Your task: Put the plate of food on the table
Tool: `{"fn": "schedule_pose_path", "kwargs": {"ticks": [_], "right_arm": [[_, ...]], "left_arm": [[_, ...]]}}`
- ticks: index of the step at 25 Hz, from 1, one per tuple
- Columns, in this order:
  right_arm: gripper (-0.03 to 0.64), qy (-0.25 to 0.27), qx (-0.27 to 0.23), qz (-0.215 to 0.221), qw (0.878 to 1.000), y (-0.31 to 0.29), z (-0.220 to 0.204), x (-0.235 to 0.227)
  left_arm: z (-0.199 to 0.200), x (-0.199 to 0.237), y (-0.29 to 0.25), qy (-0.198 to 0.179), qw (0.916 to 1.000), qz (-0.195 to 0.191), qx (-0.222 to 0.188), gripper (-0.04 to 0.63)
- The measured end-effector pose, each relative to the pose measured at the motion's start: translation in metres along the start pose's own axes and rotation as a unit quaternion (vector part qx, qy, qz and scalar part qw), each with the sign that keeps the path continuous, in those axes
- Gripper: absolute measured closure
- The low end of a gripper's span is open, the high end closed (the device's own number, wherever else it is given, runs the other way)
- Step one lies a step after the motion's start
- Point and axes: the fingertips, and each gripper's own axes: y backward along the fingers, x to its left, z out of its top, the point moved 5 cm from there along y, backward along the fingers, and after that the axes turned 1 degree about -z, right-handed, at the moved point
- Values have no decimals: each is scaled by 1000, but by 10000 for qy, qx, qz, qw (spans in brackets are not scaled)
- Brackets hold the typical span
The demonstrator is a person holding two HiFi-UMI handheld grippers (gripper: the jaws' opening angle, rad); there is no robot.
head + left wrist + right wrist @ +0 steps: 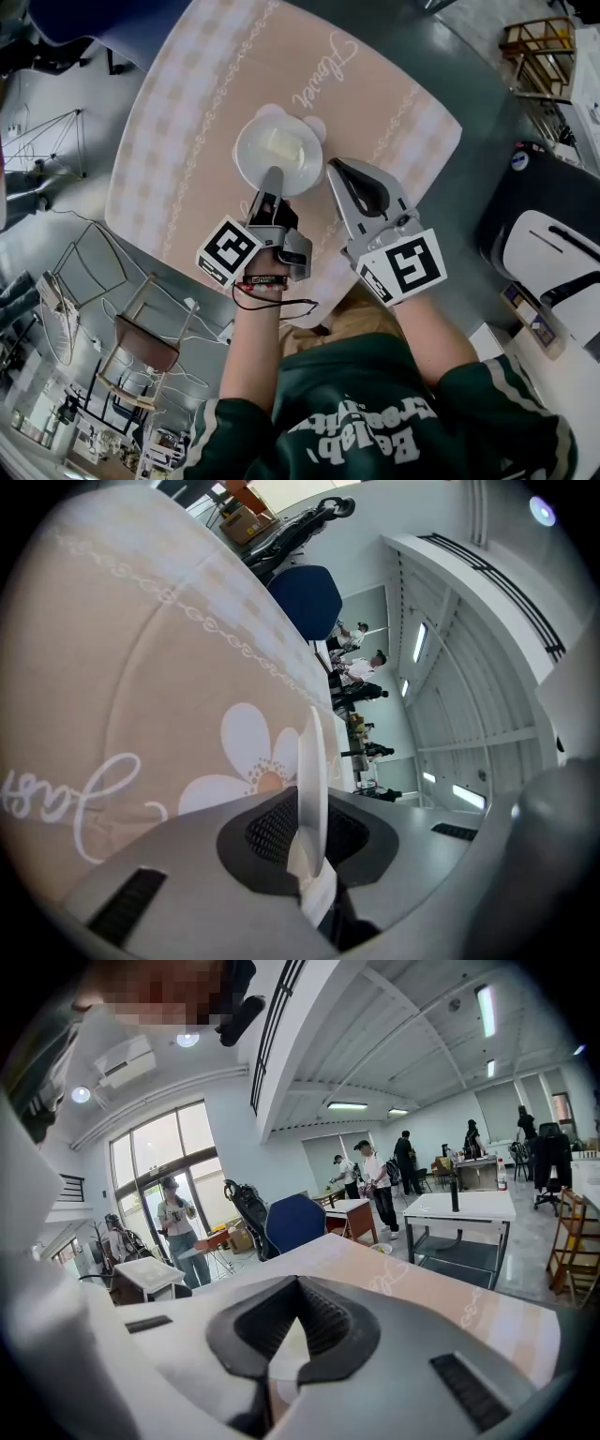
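A white plate (279, 150) with a pale piece of food (282, 142) is low over a flower print on the table's pink patterned cloth (197, 103). My left gripper (272, 178) is shut on the plate's near rim. In the left gripper view the plate (311, 761) shows edge-on, pinched between the dark pads (272, 832). I cannot tell whether its base touches the cloth. Just right of the plate, my right gripper (336, 169) hovers over the table with its jaws together and nothing in them; the right gripper view shows the same gripper (292, 1283) empty.
The table's near edge runs just below both grippers. A blue chair (103, 23) stands at the far side, a wooden chair (141, 337) at the lower left, a black and white case (544, 234) at the right. People (375, 1180) and desks (464, 1206) fill the room beyond.
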Motion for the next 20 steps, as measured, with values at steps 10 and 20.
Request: {"fn": "schedule_pose_path", "kwargs": {"ticks": [10,20], "right_arm": [[601,-66,27,35,10000,-3,-3,7],[601,-39,110,17,9999,-3,-12,19]], "left_arm": [[9,9,9,-490,9960,704,-243,521],[4,25,34,-240,9958,819,-323,443]]}}
